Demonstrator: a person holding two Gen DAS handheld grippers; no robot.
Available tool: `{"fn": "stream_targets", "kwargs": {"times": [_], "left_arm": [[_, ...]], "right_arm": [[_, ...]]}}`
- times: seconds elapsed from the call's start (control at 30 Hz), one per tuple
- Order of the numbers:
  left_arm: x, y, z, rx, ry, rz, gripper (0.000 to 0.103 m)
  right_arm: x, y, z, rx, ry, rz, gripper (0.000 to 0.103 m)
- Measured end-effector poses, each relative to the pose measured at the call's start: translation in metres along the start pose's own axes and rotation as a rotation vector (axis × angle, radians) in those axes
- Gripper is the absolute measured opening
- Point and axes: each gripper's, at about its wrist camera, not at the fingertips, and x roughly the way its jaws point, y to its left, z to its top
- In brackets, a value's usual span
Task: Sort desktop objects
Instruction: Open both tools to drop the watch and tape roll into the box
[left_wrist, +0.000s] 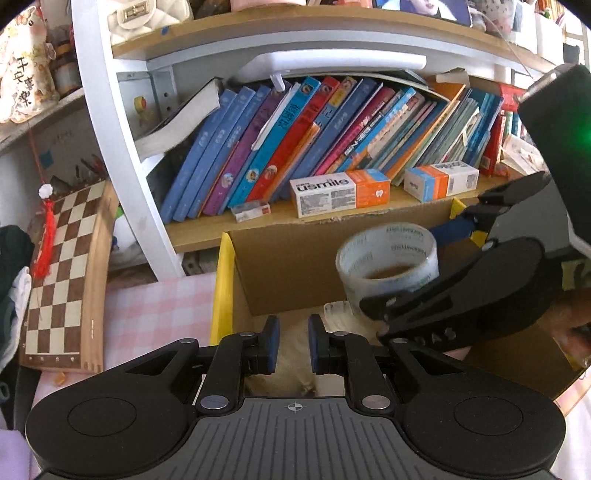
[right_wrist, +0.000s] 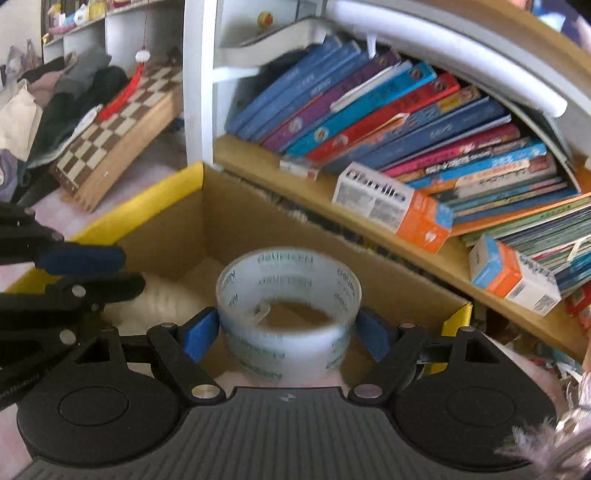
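The right claw (right_wrist: 288, 328) grips the tape (right_wrist: 288, 295) over the box (right_wrist: 236, 218); crowded by the clenched, empty left claw (left_wrist: 291, 343), it may drop askew.

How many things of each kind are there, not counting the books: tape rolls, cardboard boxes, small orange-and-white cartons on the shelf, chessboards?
Tape roll: 1
Cardboard box: 1
Orange-and-white cartons: 2
Chessboard: 1
Total: 5

A pink checked tabletop (left_wrist: 159, 306) carries a cardboard box (left_wrist: 288, 266) and a chessboard (left_wrist: 62, 273) leaning beside the shelf (left_wrist: 207, 232).
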Motion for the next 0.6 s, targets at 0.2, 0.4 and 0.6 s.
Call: {"fn": "stream_targets", "kwargs": {"times": [0.2,0.4,0.6], "left_arm": [[-0.006,0.001,-0.002,0.007,-0.013,0.006,0.042],[-0.037,0.001,0.0,0.008,-0.095,0.022,0.075],[-0.074,0.0,-0.006,0.01,-0.152,0.029,0.085]], "right_arm": [[-0.01,-0.004,0.0,0.023,-0.031,0.001,0.088],[-0.037,-0.012,-0.004,0.101,-0.075,-0.007,0.091],[-0.08,-0.004,-0.016,0.123,-0.15,0.002,0.093]]}}
